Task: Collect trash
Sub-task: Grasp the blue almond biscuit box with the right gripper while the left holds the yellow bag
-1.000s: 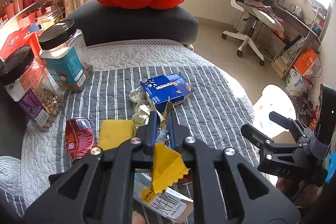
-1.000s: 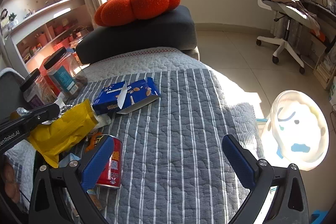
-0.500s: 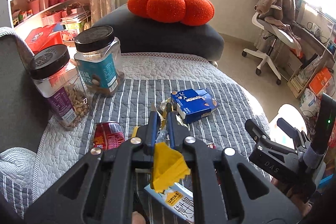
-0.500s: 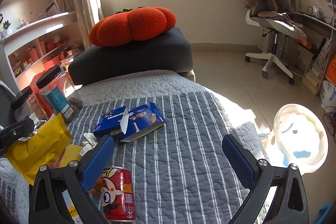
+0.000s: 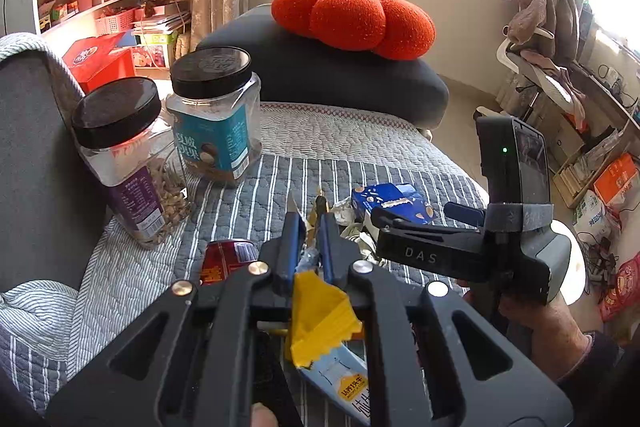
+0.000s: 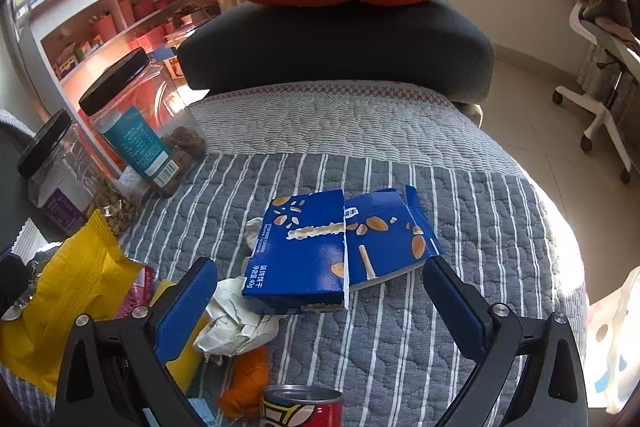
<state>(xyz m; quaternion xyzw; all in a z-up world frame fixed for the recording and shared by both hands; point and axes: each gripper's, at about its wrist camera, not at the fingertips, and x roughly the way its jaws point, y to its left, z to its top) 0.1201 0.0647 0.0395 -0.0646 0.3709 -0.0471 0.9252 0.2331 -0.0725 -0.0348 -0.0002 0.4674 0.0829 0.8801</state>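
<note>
Since a second ago: right claw (image 6: pixel 320 287) has closed in on the blue snack box (image 6: pixel 332 251), which now fills the space ahead of its fingers; left claw (image 5: pixel 307 227) has lifted its load higher and the right tool has come alongside it.
Left claw, state: pressed together on the yellow wrapper (image 5: pixel 316 315), pinched near one end so the rest hangs free below the fingers.
Left claw, reason for hold: judged to be keeping collected trash clear of the bed while the other tool fetches more.
Right claw, state: spread wide, gripping nothing, blue pads (image 6: pixel 188 307) flanking the box.
Box, position: lying flat and torn open on the striped quilt (image 6: pixel 460 227), just ahead of and between the right claw's fingers, not touching them.
Crumpled white paper (image 6: pixel 236 323): beside the right claw's left finger, tucked against the box's near corner.
Red can (image 6: pixel 302 407): directly below the right claw, nearest the camera.
Orange scrap (image 6: pixel 248 379): just left of the can.
Two lidded jars (image 5: pixel 168 143): well beyond the left claw, upright; judged stock, not trash.
Next move, judged: lower and close on the box edge.
</note>
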